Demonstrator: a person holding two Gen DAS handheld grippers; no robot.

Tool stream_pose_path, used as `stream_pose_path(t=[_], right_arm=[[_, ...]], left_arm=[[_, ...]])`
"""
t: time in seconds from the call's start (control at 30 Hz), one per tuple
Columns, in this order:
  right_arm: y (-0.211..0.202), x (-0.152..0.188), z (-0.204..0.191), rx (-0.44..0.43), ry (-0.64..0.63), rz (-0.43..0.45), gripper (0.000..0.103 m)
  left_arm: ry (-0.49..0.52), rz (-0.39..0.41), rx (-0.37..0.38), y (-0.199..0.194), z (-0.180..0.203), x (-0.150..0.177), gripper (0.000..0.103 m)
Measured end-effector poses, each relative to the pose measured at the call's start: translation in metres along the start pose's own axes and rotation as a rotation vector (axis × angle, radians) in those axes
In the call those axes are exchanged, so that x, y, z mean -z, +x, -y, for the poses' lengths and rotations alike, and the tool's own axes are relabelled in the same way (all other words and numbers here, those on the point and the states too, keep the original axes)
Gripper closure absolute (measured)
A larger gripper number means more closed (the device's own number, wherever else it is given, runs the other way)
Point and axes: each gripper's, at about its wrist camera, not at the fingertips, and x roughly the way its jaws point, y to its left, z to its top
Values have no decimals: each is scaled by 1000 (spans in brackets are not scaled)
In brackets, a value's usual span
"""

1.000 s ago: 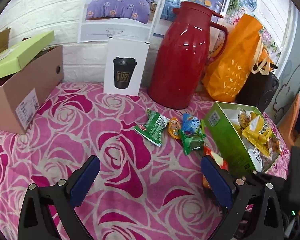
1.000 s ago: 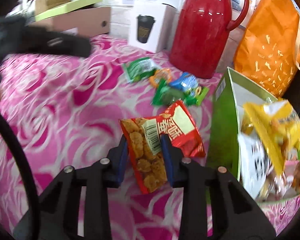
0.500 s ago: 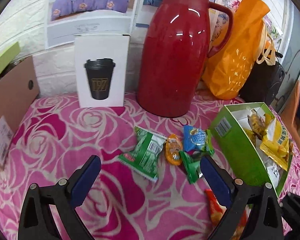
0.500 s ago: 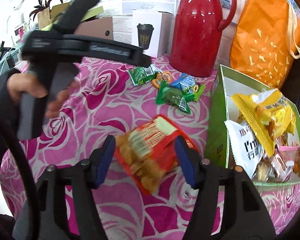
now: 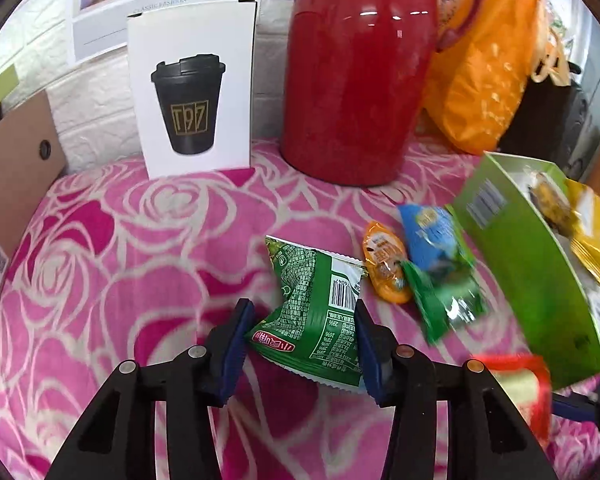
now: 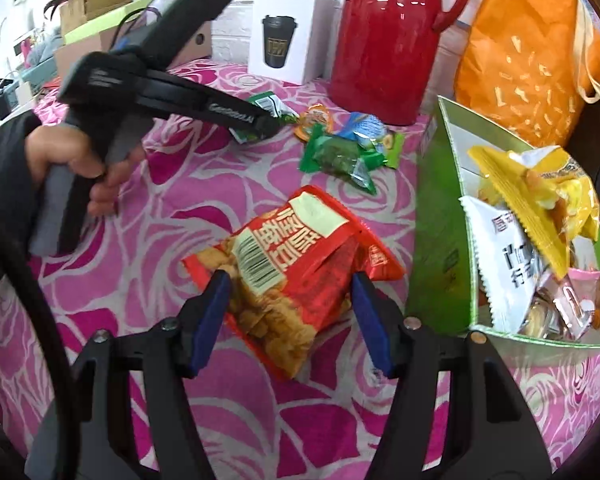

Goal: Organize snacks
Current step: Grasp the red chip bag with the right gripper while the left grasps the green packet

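Green snack packet [image 5: 320, 312] pinched in left gripper [image 5: 300, 340]; right view alone shows red packet [image 6: 292, 272] between wide right gripper [image 6: 290, 320].

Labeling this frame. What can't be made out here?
- Left wrist view: red snack packet blurred, partly behind the left gripper; print unreadable.
- Left wrist view: green box contents cut off by the right edge.
- Right wrist view: green snack packet mostly hidden by the left gripper.
- Right wrist view: right gripper fingers flank the red packet; contact unclear.
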Motion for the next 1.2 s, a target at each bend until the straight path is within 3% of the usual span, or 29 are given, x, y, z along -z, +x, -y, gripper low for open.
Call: stream_pose_path(t=[0.13, 0.43, 0.47, 0.53, 0.6, 0.7, 0.87, 1.07, 1.13, 1.17, 1.2], right_arm=[[-16, 5, 8, -82, 49, -10, 57], [-49, 42, -4, -220, 58, -63, 55], [-50, 43, -6, -221, 53, -65, 52], [-53, 44, -9, -203, 41, -46, 19], [-52, 43, -12, -169, 43, -44, 6], [-47, 41, -7, -159, 114, -61, 6], [-36, 36, -5, -138, 217, -76, 6], [-18, 42, -14, -135, 275, -91, 11], [-23, 44, -9, -111, 276, -61, 34], [-24, 44, -4, -134, 295, -60, 37], [-25, 45, -1, -149, 307, -60, 41]], left_arm=[[-36, 1, 31, -23, 1, 24, 54], [-79, 28, 54, -89, 20, 94, 54], [-81, 30, 45, -94, 19, 98, 52], [-80, 21, 11, -97, 24, 105, 46], [-86, 11, -8, -96, 26, 108, 39], [-145, -11, -16, -94, 20, 107, 25], [-195, -9, -31, -93, 13, 105, 22], [-153, -66, -40, -73, 23, 106, 22], [-127, -45, -48, -75, 27, 109, 23], [-121, -35, -27, -77, 28, 110, 42], [-120, -40, 4, -78, 29, 110, 68]])
